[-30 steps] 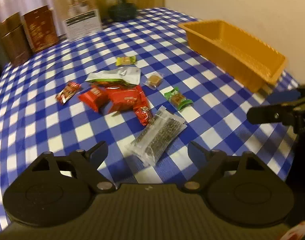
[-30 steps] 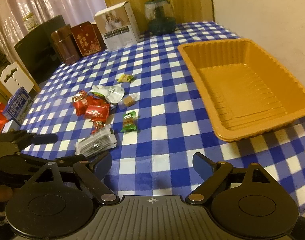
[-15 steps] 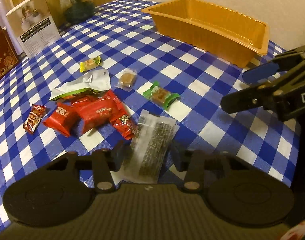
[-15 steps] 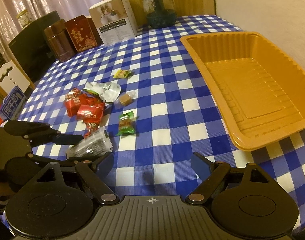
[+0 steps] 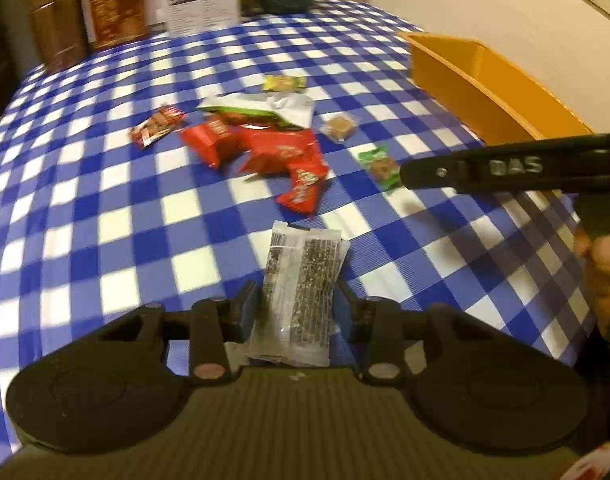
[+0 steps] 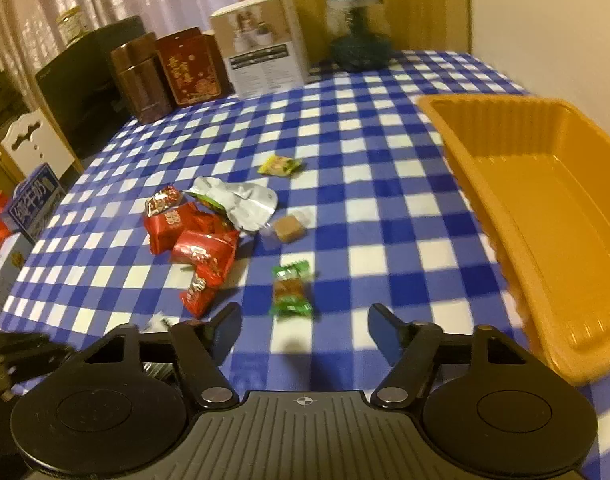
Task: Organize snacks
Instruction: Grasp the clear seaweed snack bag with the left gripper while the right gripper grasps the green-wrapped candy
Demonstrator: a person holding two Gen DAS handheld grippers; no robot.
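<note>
1. Left tongs (image 5: 295, 300) are closing, with the clear packet of dark seed bar (image 5: 301, 292) between the two fingers; the fingers sit against its long edges.
2. Right tongs (image 6: 303, 330) are also closing, about half open, with nothing between the fingers; they point at the green-wrapped candy (image 6: 291, 288) lying on the checked tablecloth (image 6: 365, 184) just ahead.
3. Red packets (image 6: 189, 236) lie in a pile left of that candy, with a torn silver pouch (image 6: 241, 202) resting against them.
4. A clear-wrapped brown sweet (image 6: 287, 228) and a yellow candy (image 6: 281, 166) lie further back, apart from each other.
5. The orange tray (image 6: 545, 200) stands at the right side of the table, with no snack seen inside it.
6. Tins (image 6: 165, 72), a white box (image 6: 261, 48) and a dark jar (image 6: 357, 36) line the far edge.
</note>
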